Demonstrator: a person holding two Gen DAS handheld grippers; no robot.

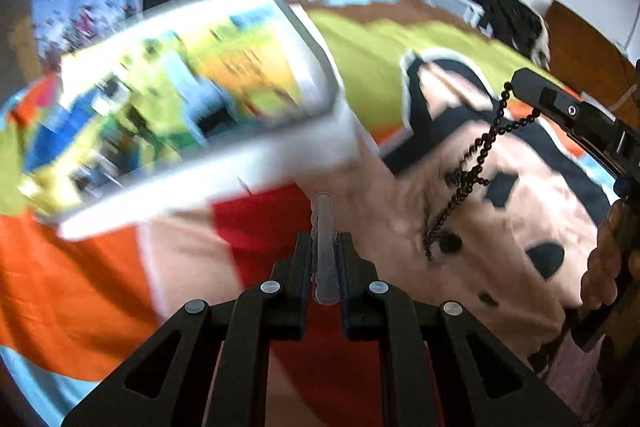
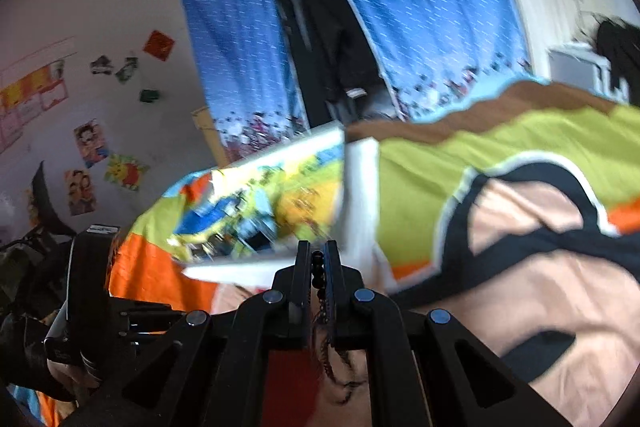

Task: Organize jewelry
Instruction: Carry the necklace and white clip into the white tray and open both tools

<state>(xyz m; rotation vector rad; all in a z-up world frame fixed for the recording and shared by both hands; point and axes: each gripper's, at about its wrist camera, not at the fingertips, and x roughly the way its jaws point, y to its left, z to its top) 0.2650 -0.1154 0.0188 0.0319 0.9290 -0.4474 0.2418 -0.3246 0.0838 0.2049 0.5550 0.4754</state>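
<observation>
With the right gripper point(image 2: 318, 267) clamped on a bead necklace point(image 1: 466, 175) and the left gripper point(image 1: 325, 251) clamped on a clear strip point(image 1: 324, 227), transfer to the white box point(image 1: 192, 99) comes next.

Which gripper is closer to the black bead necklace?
Right. The right gripper pinches the black bead necklace between its fingers. The left gripper is off to one side, gripping a clear strip instead.

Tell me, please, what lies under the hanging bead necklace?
Under the bead necklace, held by the right gripper, lies the printed bedsheet. The part behind the tangled strands is covered.
</observation>
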